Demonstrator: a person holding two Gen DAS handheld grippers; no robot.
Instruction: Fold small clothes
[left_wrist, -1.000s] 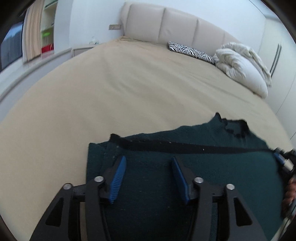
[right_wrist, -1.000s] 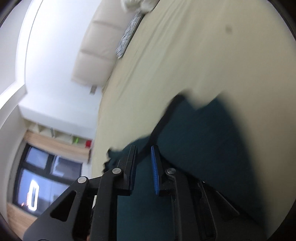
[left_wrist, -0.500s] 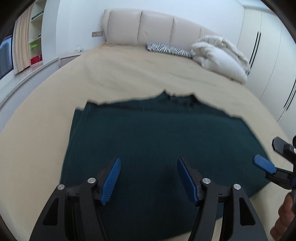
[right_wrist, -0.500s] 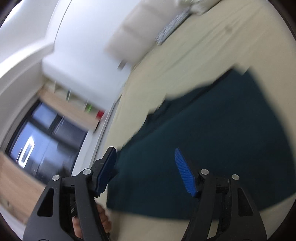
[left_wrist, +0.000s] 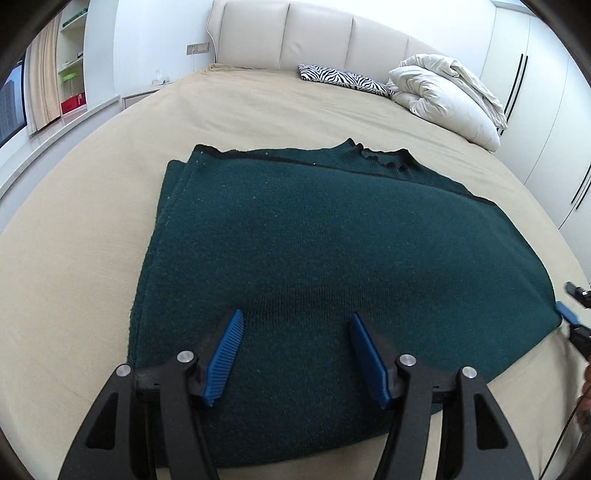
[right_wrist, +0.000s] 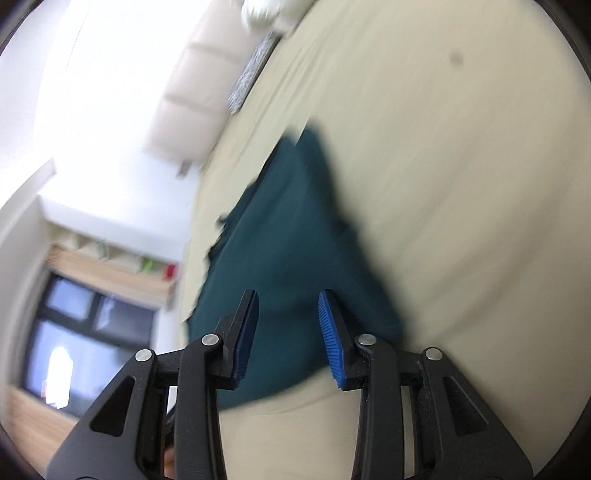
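Fingers (left_wrist: 225, 354) of the left gripper (left_wrist: 295, 350) stay spread wide, holding nothing, above the near edge of one green sweater (left_wrist: 332, 258). It now lies folded flat on the bed (left_wrist: 74, 240). Right gripper (right_wrist: 288, 332) is released too, less wide than before. Bare sheet surrounds the sweater.
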